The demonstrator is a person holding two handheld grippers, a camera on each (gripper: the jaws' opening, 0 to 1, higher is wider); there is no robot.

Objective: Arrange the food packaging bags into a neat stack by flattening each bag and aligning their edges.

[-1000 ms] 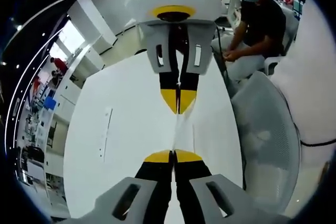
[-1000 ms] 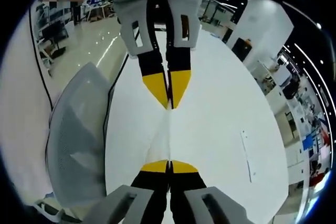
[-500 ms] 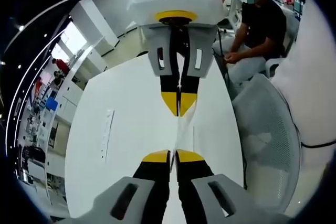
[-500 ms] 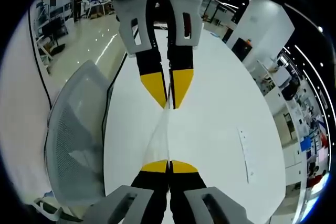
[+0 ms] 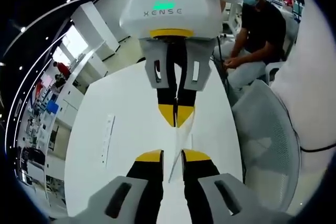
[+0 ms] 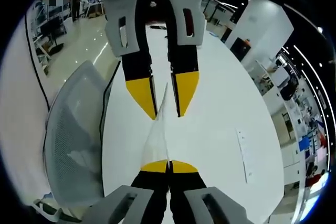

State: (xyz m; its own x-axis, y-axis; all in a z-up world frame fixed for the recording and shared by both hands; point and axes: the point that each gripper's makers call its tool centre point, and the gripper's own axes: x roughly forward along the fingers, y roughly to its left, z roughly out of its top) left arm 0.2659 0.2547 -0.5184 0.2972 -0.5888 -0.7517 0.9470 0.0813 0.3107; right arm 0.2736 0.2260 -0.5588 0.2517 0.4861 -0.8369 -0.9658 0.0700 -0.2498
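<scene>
A thin clear food bag (image 6: 158, 136) hangs edge-on above the white table (image 6: 220, 108). My right gripper (image 6: 169, 164) is shut on one edge of it. My left gripper (image 6: 165, 114) faces it from the top of the right gripper view, jaws apart, with the bag's other edge rising between them untouched. In the left gripper view my left gripper (image 5: 173, 155) stands open at the bottom, and the right gripper (image 5: 176, 123) comes down from above, shut on the bag (image 5: 179, 141), a pale sliver there.
A grey mesh chair (image 5: 268, 140) (image 6: 73, 129) stands against the table's edge. A seated person in a black shirt (image 5: 262, 19) is beyond the table's far end. A long white strip (image 5: 105, 136) (image 6: 244, 153) lies flat on the table (image 5: 131, 114).
My left gripper's jaws have parted and let go of the bag's edge. The right gripper has stayed shut on the bag, which now sags from it.
</scene>
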